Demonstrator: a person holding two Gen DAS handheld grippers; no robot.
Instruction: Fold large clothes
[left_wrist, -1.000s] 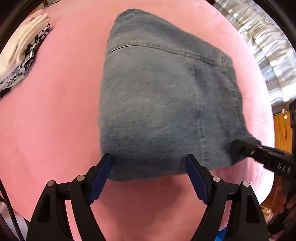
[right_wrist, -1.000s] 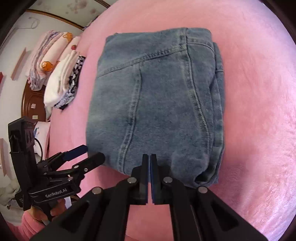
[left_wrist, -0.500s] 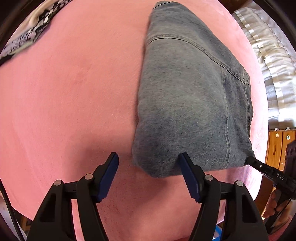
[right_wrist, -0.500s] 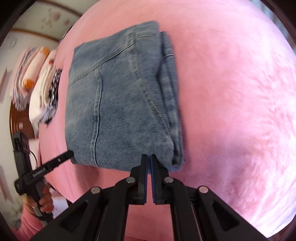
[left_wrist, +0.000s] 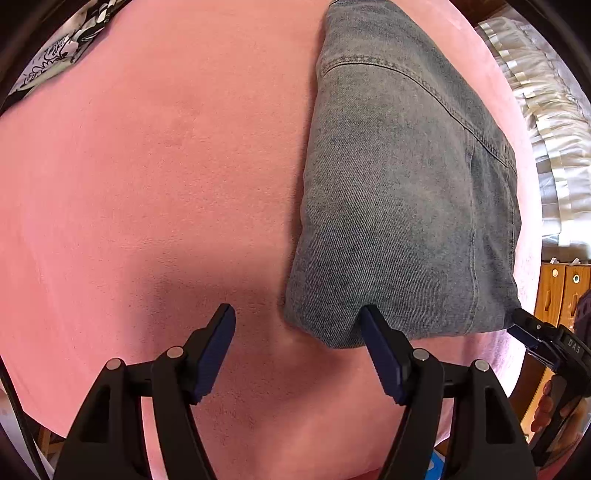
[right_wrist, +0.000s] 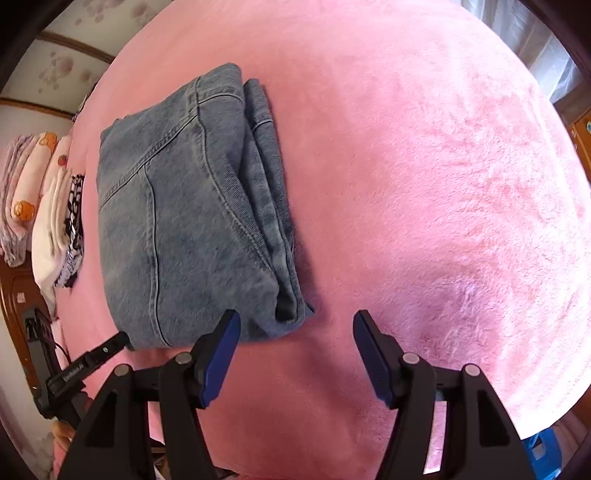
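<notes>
Jeans (right_wrist: 184, 214) lie folded into a thick packet on the pink blanket (right_wrist: 424, 166), near its front edge. Half a second ago the right gripper (right_wrist: 293, 350) was pinched shut at the denim's near corner; now its fingers stand wide and hold nothing. The left gripper (left_wrist: 297, 347) is also spread wide, 1 finger against the near edge. Folding looks finished.

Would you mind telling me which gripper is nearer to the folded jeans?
Left, narrowly. The left gripper is open with one finger against the jeans' near edge. The right gripper is open at their near corner, mostly over bare blanket.
</notes>
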